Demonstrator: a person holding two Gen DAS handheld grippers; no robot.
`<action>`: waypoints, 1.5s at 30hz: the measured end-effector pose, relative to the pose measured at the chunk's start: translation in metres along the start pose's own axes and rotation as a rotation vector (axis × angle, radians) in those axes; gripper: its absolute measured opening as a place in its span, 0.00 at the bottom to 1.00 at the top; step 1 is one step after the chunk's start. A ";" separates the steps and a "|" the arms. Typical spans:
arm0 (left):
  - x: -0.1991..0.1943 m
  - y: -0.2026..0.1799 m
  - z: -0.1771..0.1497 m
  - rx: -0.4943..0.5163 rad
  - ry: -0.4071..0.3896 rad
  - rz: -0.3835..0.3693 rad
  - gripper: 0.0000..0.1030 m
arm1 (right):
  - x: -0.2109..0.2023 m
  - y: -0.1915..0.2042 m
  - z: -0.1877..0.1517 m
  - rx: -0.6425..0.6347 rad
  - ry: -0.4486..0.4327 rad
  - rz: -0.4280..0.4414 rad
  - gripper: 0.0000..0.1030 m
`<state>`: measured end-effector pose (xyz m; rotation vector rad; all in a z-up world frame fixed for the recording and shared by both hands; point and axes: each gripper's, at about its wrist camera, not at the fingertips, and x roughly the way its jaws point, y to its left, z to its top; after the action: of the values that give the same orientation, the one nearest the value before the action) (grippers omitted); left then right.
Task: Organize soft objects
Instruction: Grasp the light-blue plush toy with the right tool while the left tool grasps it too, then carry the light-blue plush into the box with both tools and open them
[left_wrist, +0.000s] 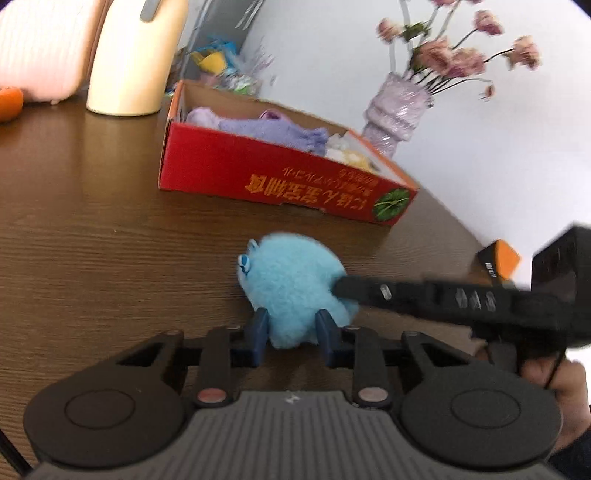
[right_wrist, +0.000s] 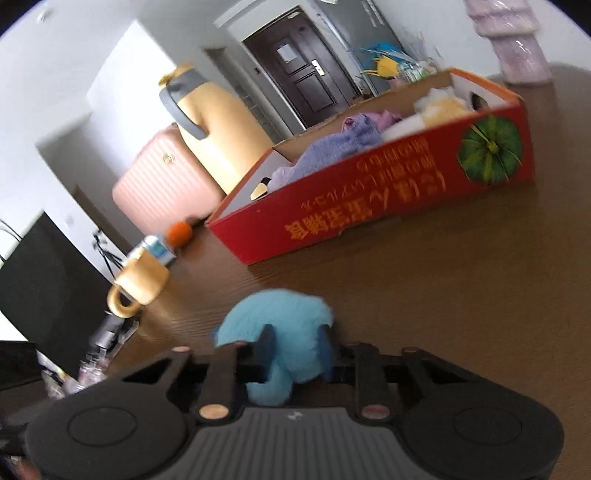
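A fluffy light-blue plush toy (left_wrist: 291, 280) lies on the dark wooden table (left_wrist: 92, 229), in front of a red cardboard box (left_wrist: 258, 173). My left gripper (left_wrist: 291, 321) is shut on the toy's near end, its blue pads pinching the fur. From the right, a black finger (left_wrist: 373, 293) of the other gripper digs into the toy's side. In the right wrist view the plush toy (right_wrist: 280, 314) bulges between the fingers of my right gripper (right_wrist: 297, 338), which is shut on it. The red box (right_wrist: 369, 206) holds purple cloth (right_wrist: 343, 144) and a yellow-white plush (right_wrist: 439, 107).
A cream thermos jug (left_wrist: 136, 55), a pink suitcase (left_wrist: 40, 48) and an orange (left_wrist: 9, 103) stand at the table's far left. A vase of pink flowers (left_wrist: 395, 110) stands behind the box. A yellow mug (right_wrist: 140, 280) sits near the table edge. A hand (left_wrist: 565, 384) shows at the right.
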<state>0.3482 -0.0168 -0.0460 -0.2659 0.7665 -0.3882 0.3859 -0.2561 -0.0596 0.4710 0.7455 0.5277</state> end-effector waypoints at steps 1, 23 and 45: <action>-0.005 0.002 -0.002 0.009 -0.010 -0.014 0.27 | -0.008 0.006 -0.010 -0.007 -0.005 -0.008 0.21; -0.016 0.025 -0.003 -0.051 0.010 -0.114 0.31 | -0.030 0.028 -0.047 -0.001 -0.095 -0.097 0.42; -0.020 0.014 -0.020 -0.057 -0.005 -0.115 0.30 | -0.035 0.021 -0.061 0.047 -0.094 -0.081 0.33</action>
<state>0.3240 0.0024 -0.0527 -0.3650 0.7596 -0.4747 0.3132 -0.2478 -0.0686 0.5038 0.6849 0.4108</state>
